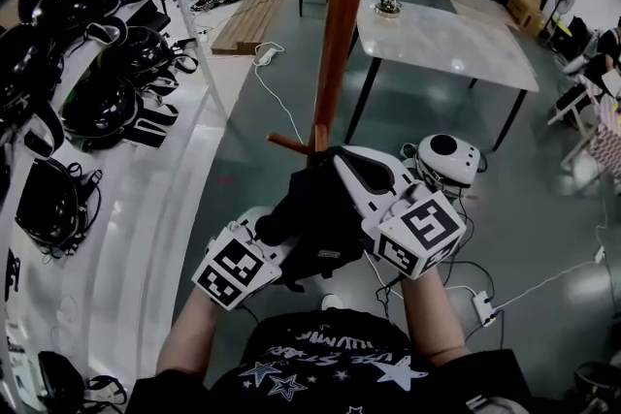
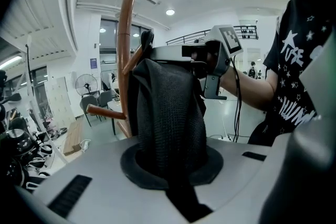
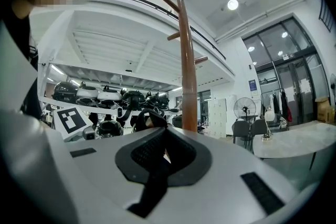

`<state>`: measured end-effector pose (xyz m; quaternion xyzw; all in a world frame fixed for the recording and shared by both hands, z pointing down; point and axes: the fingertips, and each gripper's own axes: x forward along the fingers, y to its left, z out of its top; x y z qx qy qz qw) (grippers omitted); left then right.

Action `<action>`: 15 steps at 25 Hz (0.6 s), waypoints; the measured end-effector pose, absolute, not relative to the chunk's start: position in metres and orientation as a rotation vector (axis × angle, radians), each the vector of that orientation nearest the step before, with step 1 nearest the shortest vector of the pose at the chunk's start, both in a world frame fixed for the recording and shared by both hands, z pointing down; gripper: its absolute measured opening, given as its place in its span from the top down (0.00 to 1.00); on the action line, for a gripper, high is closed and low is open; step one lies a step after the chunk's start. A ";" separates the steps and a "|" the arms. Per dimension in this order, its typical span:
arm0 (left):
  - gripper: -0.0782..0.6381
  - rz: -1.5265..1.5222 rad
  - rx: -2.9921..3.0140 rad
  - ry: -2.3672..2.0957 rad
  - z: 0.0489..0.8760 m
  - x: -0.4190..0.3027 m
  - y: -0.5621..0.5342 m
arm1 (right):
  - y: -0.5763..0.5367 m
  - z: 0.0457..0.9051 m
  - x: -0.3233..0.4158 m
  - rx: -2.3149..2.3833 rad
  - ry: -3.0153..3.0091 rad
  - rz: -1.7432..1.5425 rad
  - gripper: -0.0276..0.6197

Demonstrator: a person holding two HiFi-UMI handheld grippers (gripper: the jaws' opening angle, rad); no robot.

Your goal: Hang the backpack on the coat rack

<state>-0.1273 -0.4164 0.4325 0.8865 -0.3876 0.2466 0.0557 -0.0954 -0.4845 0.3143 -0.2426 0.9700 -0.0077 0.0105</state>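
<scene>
The black backpack hangs in front of me, held between both grippers just short of the brown coat rack pole. A low peg sticks out of the pole to the left, just above the bag. My left gripper is shut on the bag's mesh body, which fills the gap between its jaws. My right gripper is level and shut on a thin black strap at the bag's top. In the right gripper view the pole stands straight ahead, with upper pegs high above.
A white shelf with several black helmets runs along the left. A white table stands behind the rack to the right. A white round device, cables and a power strip lie on the floor at right.
</scene>
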 end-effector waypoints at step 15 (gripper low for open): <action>0.82 0.752 2.736 -1.087 0.417 -0.130 -0.420 | -0.486 0.300 -0.091 -0.853 3.005 -0.024 0.93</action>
